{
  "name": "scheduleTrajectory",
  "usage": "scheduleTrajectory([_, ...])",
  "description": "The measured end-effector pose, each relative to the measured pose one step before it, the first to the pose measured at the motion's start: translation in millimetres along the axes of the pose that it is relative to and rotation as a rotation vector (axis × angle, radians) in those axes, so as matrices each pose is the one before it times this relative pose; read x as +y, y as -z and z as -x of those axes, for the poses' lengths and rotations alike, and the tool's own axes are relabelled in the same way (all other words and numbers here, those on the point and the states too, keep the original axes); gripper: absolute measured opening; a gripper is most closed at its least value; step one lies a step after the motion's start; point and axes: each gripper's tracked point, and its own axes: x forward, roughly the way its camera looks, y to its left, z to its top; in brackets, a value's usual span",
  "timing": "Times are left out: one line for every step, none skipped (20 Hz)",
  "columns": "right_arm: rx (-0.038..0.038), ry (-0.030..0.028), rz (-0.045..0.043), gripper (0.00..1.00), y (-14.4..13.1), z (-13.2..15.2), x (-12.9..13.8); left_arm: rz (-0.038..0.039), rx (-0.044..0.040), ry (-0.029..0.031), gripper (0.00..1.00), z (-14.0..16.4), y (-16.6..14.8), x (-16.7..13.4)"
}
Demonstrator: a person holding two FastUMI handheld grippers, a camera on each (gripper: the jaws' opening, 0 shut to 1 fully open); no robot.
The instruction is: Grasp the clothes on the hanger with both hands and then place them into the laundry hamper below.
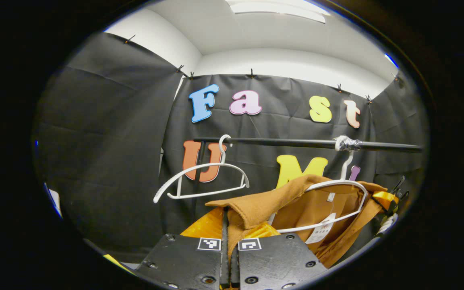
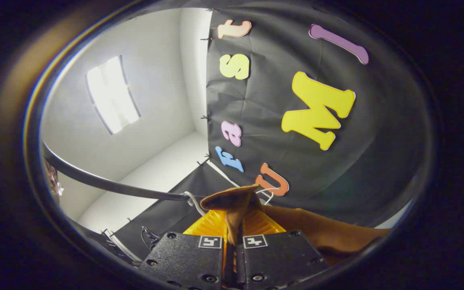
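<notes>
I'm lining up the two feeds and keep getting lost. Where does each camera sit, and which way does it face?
Left gripper view: rides the left gripper, level toward the rail, empty hanger and brown garment; own fingers pinch cloth.
Right gripper view: rides the right gripper, rolled sideways, tilted up at the ceiling light; own fingers pinch cloth.
Shared: garment, rail, booth wall.

Both the left gripper [image 1: 229, 231] and right gripper [image 2: 232, 229] carry dark textured blocks with screws and square markers
</notes>
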Motion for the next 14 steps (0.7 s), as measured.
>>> scheduleTrajectory([-0.00431,-0.00822,-0.00400,0.06,-1.91,-0.40,1.98,0.00294,0.00561,-0.00010,0.07,-1.62,1.16,0.38])
scheduleTrajectory([-0.00444,-0.00401,-0.00374,0.06,-2.72,-1.09,2.46,0.00342,0.00196,0.00248,0.07,-1.45,-0.82,-0.31])
scheduleTrajectory([-0.00004,0.00046,0.00749,0.06,-2.51,-1.12,0.08,0.00462,-0.00676,0.00133,0.07,-1.21,-2.86,-0.57])
scheduleTrajectory([-0.00297,0.00122,0.01284,0.06,-2.83,0.20,0.91,0.00374,-0.00204,0.00040,0.07,-0.47,-3.33,-0.30])
scheduleTrajectory([-0.00312,-0.00036,0.00858,0.06,-3.44,-0.66,0.95,0.00381,-0.00765,-0.00061,0.06,-1.24,-3.67,0.21])
scheduleTrajectory([-0.01086,-0.00093,0.00489,0.06,-5.28,-0.11,1.40,0.00357,-0.00641,0.00059,0.07,-1.82,-4.17,-0.03])
scheduleTrajectory([-0.00528,0.00075,0.00522,0.06,-3.89,-0.24,-0.37,0.00042,0.00041,0.00376,0.07,-3.28,-1.84,1.07])
scheduleTrajectory([-0.00007,0.00849,0.02109,0.06,-2.21,-0.96,-1.85,-0.00652,0.00640,0.00310,0.01,-3.78,0.47,1.14])
scheduleTrajectory([0.00606,0.01616,0.03251,0.06,-1.82,-0.14,-4.62,-0.00665,0.01010,0.00535,0.01,-3.40,1.40,0.22])
scheduleTrajectory([0.00420,0.01380,0.02565,0.06,-0.39,0.86,-1.87,-0.00596,0.00785,0.00441,0.01,-1.50,0.91,1.43])
scheduleTrajectory([0.00122,0.01388,0.02747,0.06,-2.60,1.21,-1.77,-0.00164,0.00627,0.00831,0.01,-0.83,1.38,-0.19])
scheduleTrajectory([-0.00442,0.01047,0.02134,0.06,-3.67,1.57,-0.61,-0.00201,0.00421,0.00803,0.01,-0.41,1.91,-0.15])
scheduleTrajectory([-0.00179,0.00718,0.01197,0.06,-2.37,0.44,-1.05,0.00101,0.00842,0.00468,0.01,-1.14,2.21,0.02])
scheduleTrajectory([-0.00530,0.01289,0.01312,0.06,-0.29,-0.62,-1.52,0.00039,0.00902,0.00197,0.01,-1.24,3.40,0.92])
